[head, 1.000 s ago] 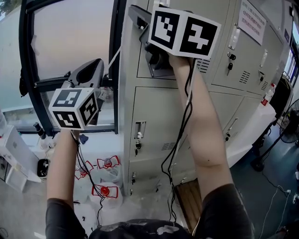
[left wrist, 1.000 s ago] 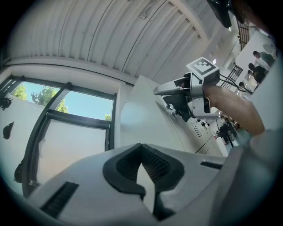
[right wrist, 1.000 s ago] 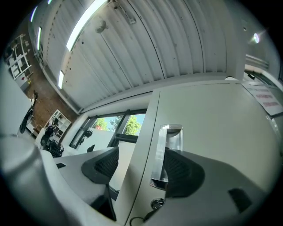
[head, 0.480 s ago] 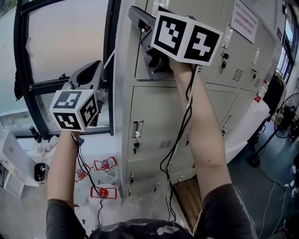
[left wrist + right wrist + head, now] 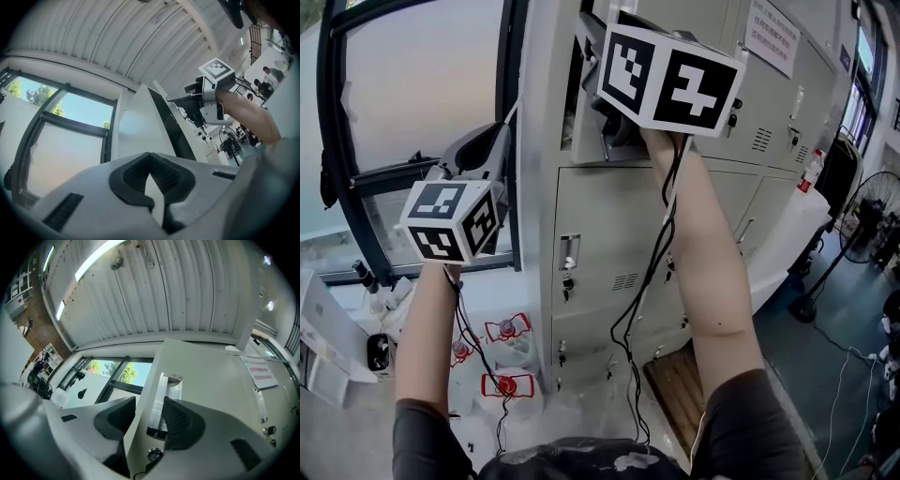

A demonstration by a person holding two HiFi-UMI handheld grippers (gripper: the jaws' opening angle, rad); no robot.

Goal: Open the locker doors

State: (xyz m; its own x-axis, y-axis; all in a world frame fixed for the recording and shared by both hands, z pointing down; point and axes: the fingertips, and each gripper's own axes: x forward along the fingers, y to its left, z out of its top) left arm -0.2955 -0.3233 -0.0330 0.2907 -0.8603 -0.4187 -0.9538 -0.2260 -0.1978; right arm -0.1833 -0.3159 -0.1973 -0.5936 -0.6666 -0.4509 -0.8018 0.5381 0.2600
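Observation:
A bank of grey lockers (image 5: 609,244) stands ahead. The top locker door (image 5: 586,127) is ajar at its left edge. My right gripper (image 5: 592,58) is raised to that edge; its jaws have just been closing. In the right gripper view they straddle the door (image 5: 201,376), with my right gripper (image 5: 147,420) pressing one pad against the metal handle (image 5: 159,404) and the other behind the door edge. A keyhole (image 5: 154,454) sits below the handle. My left gripper (image 5: 492,131) hangs shut and empty left of the lockers, before the window; seen close, my left gripper (image 5: 150,154) has its pads meeting.
A black window frame (image 5: 511,141) runs beside the lockers. Red-and-white items (image 5: 511,328) and white boxes (image 5: 328,337) lie on the floor to the left. A wooden pallet (image 5: 675,384) lies below, a fan (image 5: 862,225) stands right. A notice (image 5: 769,37) hangs on the lockers.
My right gripper has shifted slightly left and closed its jaws onto the top door's edge, which now stands a little out from the cabinet. The left gripper has kept still.

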